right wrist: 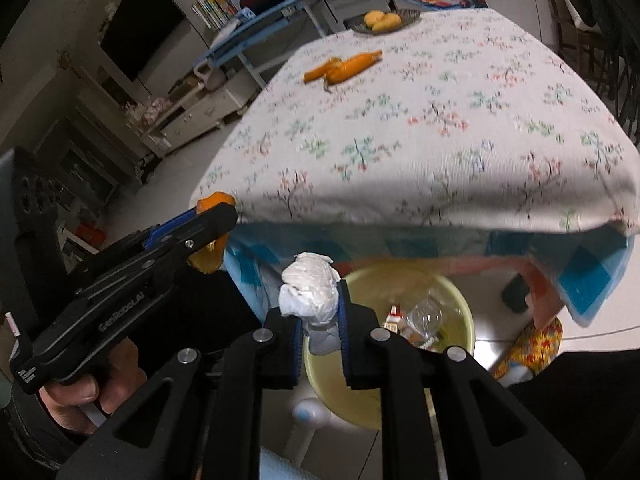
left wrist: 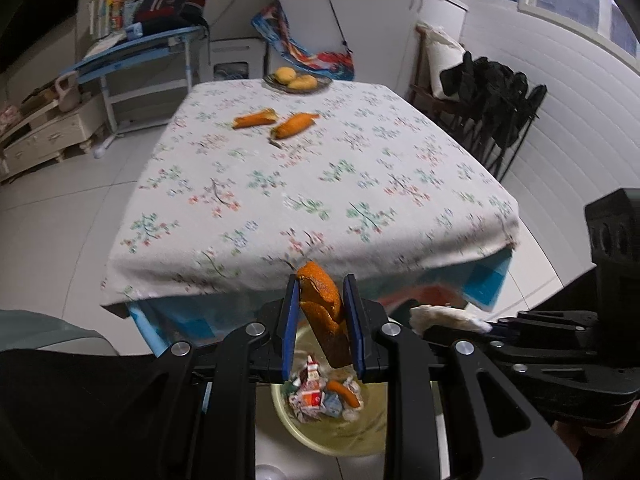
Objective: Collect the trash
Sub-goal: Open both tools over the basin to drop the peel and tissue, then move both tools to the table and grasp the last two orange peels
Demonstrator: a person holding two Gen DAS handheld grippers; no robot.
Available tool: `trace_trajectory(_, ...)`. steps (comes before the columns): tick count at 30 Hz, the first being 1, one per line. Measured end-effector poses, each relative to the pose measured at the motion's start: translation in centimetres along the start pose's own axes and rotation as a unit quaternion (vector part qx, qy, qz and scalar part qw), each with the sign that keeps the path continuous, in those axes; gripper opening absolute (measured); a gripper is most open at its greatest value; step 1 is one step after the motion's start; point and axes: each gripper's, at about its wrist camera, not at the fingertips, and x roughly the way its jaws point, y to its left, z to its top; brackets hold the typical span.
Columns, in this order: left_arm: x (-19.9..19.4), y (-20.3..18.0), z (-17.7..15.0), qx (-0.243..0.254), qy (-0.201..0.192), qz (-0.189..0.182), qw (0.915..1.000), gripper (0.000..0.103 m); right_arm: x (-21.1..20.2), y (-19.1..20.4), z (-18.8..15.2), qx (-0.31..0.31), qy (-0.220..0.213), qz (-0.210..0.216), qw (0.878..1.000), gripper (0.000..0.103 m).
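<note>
Far ahead of my tongs, a fruit plate (left wrist: 298, 80) is sitting on the floral tablecloth (left wrist: 304, 184); books (left wrist: 110, 12) are lying beyond-left.

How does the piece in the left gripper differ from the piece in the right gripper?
The left gripper holds an orange peel; the right gripper holds a white crumpled tissue. The peel is a long, stiff strip standing upright; the tissue is a soft, rounded wad. Both are pinched between blue pads above the yellow bin.

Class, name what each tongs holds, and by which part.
Left tongs: orange peel, gripped around its middle. Right tongs: tissue wad, gripped by its lower part.
</note>
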Motion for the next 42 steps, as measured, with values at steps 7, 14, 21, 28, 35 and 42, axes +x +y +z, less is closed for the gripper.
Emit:
trace_trajectory(7,0.6,-0.5,-1.3,0.000,0.032,-0.016,0.9994,0.021,0.4,-0.5,-0.7,0.014,0.018,-0.015,1.000,0.031)
trace_trajectory(14,1.5,-1.2,-2.1,0.011,0.063,-0.022,0.9977,0.024,-0.1,-1.2,-0.6,0.033,0.007,-0.023,0.999,0.045)
trace_trajectory(21,1.2,-1.2,-1.9,0.006,0.058,-0.019,0.9981,0.053,-0.9,-1.9,-0.4,0.052,-0.015,-0.028,0.998,0.052)
trace_trajectory(28,-0.3,-0.1,-0.9,-0.013,0.012,0.002,0.9998,0.054,-2.8,-1.6,0.3,0.047,-0.070,-0.033,0.996,0.052)
trace_trajectory(35,-1.7,2.4,2.3,-0.039,-0.033,0.033,0.9981,0.060,-2.9,-1.4,1.8,0.047,-0.099,-0.032,0.993,0.056)
trace_trajectory(42,-1.3,5.8,6.3,-0.054,-0.051,0.066,0.9951,0.061,-1.0,-0.6,5.6,0.044,-0.098,-0.015,0.994,0.058)
